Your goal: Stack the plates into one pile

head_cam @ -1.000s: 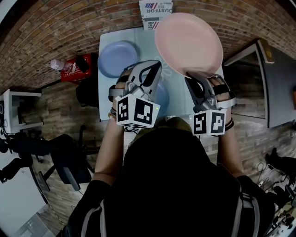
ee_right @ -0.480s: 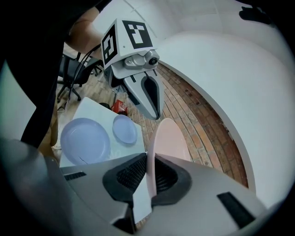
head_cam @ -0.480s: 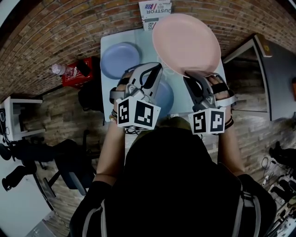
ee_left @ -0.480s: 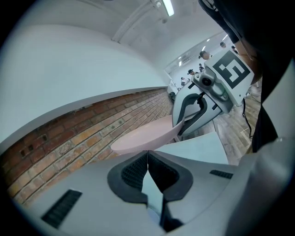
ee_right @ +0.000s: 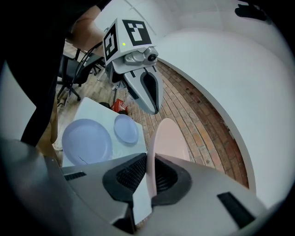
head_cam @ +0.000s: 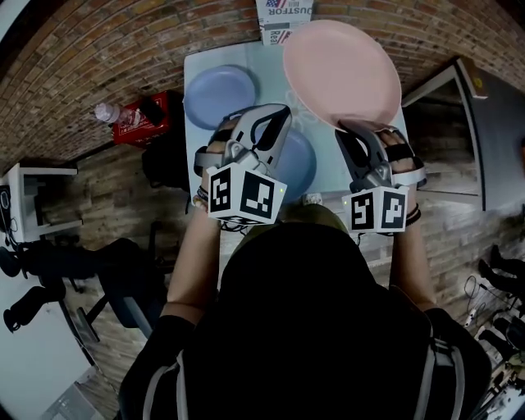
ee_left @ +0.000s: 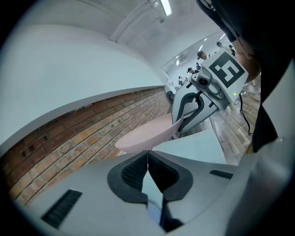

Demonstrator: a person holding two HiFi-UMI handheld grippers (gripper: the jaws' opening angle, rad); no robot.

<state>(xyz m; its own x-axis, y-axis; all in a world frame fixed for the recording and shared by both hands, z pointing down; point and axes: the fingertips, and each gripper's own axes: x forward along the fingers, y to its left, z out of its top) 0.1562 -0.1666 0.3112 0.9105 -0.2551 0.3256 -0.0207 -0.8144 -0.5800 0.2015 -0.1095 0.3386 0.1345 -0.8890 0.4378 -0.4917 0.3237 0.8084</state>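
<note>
Plates number 3 here. The pink plate (head_cam: pixel 340 74) is off the bench (head_cam: pixel 269 74), held tilted in the air above the bench's far right part. Its near rim is pinched by the right gripper (head_cam: pixel 351 131). The right gripper view shows that rim edge-on between the 2 fingers (ee_right: pixel 129 174), with both pads pressed against it. The other 2 plates lie flat on the bench and apart from each other. The small blue plate (head_cam: pixel 217 94) sits at the far left corner, and the big blue plate (head_cam: pixel 302 160) lies nearer the person, about mid-bench. The left gripper (head_cam: pixel 277 115) hangs over the big blue plate and covers its left half in the head view. The left gripper view shows its fingers pressed together with nothing between them, pointing toward the pink plate and the right gripper beyond. A printed box (head_cam: pixel 283 15) stands at the bench's far edge, just behind the pink plate. On the brick floor left of the bench is a red thing (head_cam: pixel 143 123), perhaps a crate, with a bottle (head_cam: pixel 108 112) just beside it.
</note>
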